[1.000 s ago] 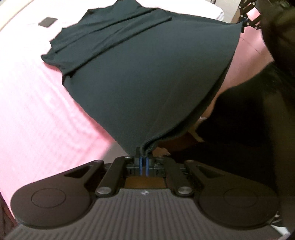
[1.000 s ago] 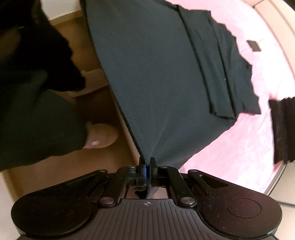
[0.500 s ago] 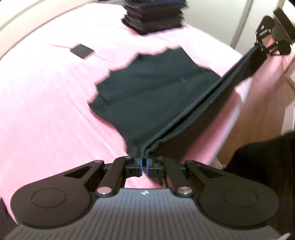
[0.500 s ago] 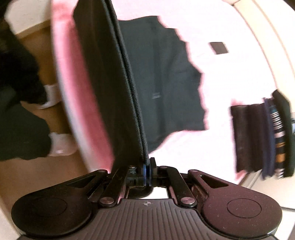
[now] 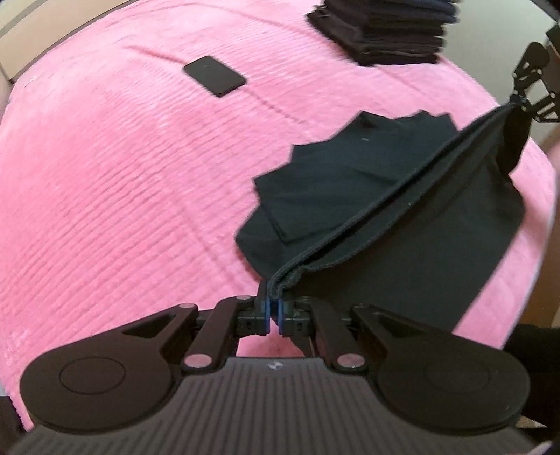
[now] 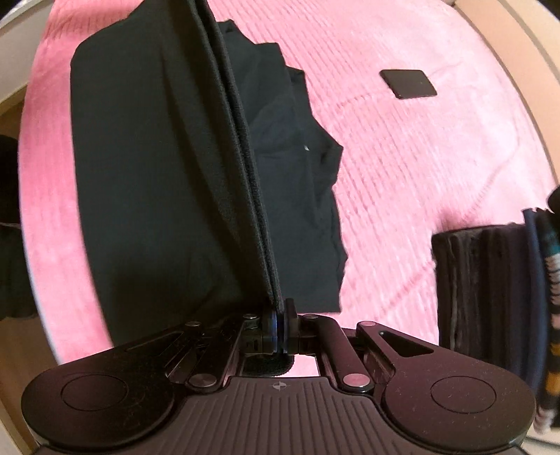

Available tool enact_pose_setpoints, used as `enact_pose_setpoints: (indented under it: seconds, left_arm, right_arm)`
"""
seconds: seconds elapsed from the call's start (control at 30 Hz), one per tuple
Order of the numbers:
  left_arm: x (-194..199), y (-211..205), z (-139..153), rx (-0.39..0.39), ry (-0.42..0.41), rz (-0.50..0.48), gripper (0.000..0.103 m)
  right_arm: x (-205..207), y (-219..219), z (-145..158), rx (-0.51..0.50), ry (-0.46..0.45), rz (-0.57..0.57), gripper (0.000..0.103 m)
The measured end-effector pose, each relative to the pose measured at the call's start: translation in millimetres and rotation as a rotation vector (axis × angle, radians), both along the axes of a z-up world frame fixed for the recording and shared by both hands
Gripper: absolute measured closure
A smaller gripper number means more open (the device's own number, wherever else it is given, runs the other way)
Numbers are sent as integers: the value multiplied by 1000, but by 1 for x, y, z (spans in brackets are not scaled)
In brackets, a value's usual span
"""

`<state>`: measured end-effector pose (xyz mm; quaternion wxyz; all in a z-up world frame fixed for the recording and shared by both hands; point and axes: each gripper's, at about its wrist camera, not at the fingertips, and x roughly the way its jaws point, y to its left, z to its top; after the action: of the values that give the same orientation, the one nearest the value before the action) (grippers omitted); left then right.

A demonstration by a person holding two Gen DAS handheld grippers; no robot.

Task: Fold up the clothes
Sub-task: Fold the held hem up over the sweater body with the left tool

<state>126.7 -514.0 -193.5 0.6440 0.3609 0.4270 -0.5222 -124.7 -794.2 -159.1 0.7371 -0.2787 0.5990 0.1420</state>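
Observation:
A dark teal-black garment (image 5: 353, 182) lies partly on the pink bed cover (image 5: 105, 196), its hem lifted and doubled over the part lying flat. My left gripper (image 5: 273, 290) is shut on one corner of that hem. The hem runs taut up to my right gripper (image 5: 518, 101), seen far right in the left wrist view. In the right wrist view my right gripper (image 6: 279, 311) is shut on the other hem corner, and the garment (image 6: 154, 168) hangs as a raised fold over its lower half.
A stack of folded dark clothes (image 5: 385, 31) sits at the far edge of the bed, also at the right edge (image 6: 490, 287) in the right wrist view. A flat black rectangle (image 5: 214, 76) lies on the cover (image 6: 437, 168). Wooden floor (image 6: 10, 105) borders the bed.
Both grippers have carried the hem from off the bed's edge over the bed, folding the garment onto itself. The person's legs and feet have left both views; the stack has come into view.

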Motion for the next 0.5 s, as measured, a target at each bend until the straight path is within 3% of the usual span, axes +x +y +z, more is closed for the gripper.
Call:
enact_pose_setpoints:
  seconds: [0.23,0.5]
  left_arm:
    - [40,-44,-29,33,-3,54,101]
    - [85,-77,-85,49,49,55,101]
  right_arm:
    - [53,-44,-20,62,7,-54,102]
    - [98,-73,-68,95,26,-154,102]
